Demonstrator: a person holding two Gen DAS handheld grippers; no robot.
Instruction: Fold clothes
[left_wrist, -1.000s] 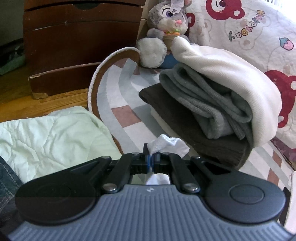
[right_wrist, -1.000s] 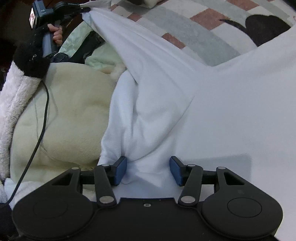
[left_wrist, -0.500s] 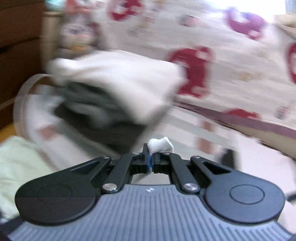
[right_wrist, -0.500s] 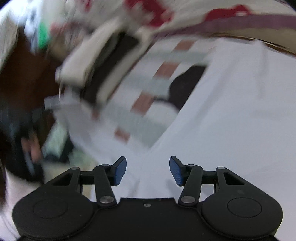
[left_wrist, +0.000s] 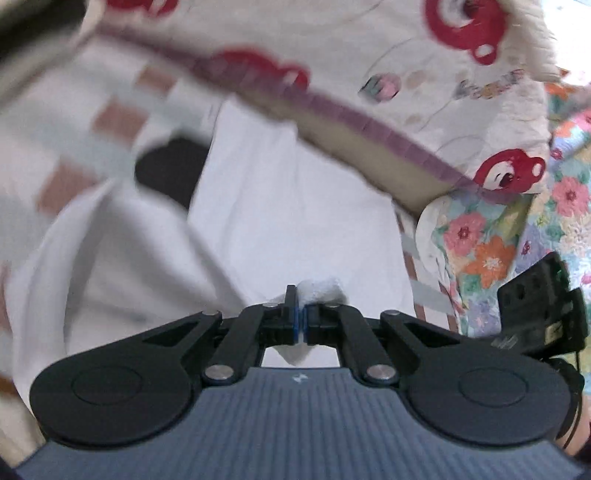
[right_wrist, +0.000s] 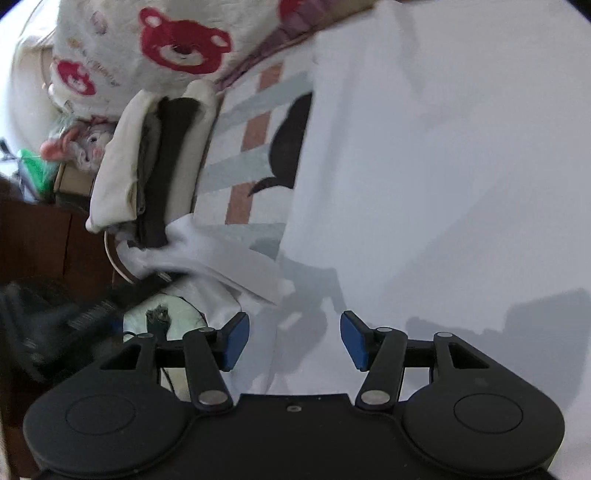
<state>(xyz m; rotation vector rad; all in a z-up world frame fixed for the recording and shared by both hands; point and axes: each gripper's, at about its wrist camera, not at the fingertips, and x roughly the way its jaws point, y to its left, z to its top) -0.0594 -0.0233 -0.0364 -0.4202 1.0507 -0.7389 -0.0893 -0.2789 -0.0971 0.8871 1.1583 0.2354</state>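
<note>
White cotton garment (right_wrist: 443, 184) spread flat over the patterned rug of grey and terracotta checks (right_wrist: 255, 125); fills most of the right wrist view and the centre of the left wrist view (left_wrist: 280, 206). Cream quilt printed with red bears (right_wrist: 177, 44) lies along the rug's far edge. Stack of folded clothes, cream, grey and dark brown (right_wrist: 162, 158), sits on the rug just beside the garment's loose sleeve. Floral quilt (left_wrist: 517, 229) at right edge of the left view. Grey plush toy (right_wrist: 88, 142) behind the stack. Left tool (left_wrist: 300, 321): fingers together, clamped on a bunched corner of the white garment. Right tool (right_wrist: 294, 341): fingers apart, over the garment, gripping nothing.
</note>
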